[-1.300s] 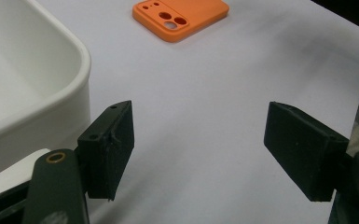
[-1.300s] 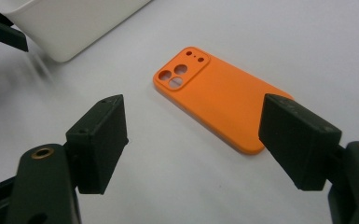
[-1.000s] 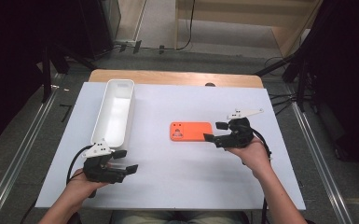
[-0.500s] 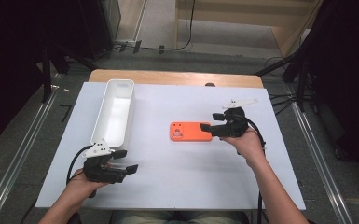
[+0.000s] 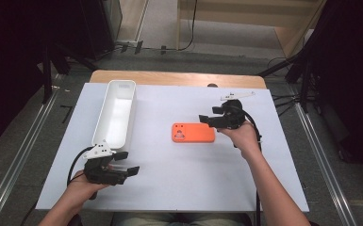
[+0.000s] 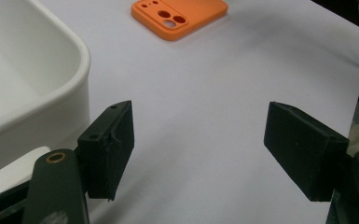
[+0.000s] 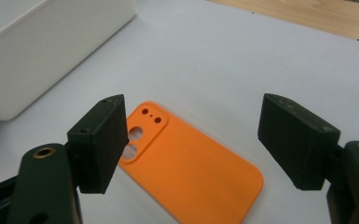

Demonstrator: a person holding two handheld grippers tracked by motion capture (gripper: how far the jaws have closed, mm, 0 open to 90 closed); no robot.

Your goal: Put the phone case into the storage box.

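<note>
We work at a table (image 5: 169, 188) covered in white, and the largest thing on it is the long white bin (image 5: 115, 113) lying along its left side, with nothing inside that we can see. Near the middle lies the orange phone case (image 5: 193, 133), flat, back side up, its camera cutouts toward the bin.

Our right hand-held gripper (image 5: 206, 119) has moved in over the last second: it was off the case's right end, and it now hangs over that end, tilted down toward it. In the right gripper view the case (image 7: 186, 163) sits between the spread jaws, not yet touched. We judge the pick-up is about to start; the jaws need to drop lower and then close across the case's short width.

Our left hand-held gripper (image 5: 126, 165) has stayed put near the bin's near end, jaws spread on nothing.
</note>
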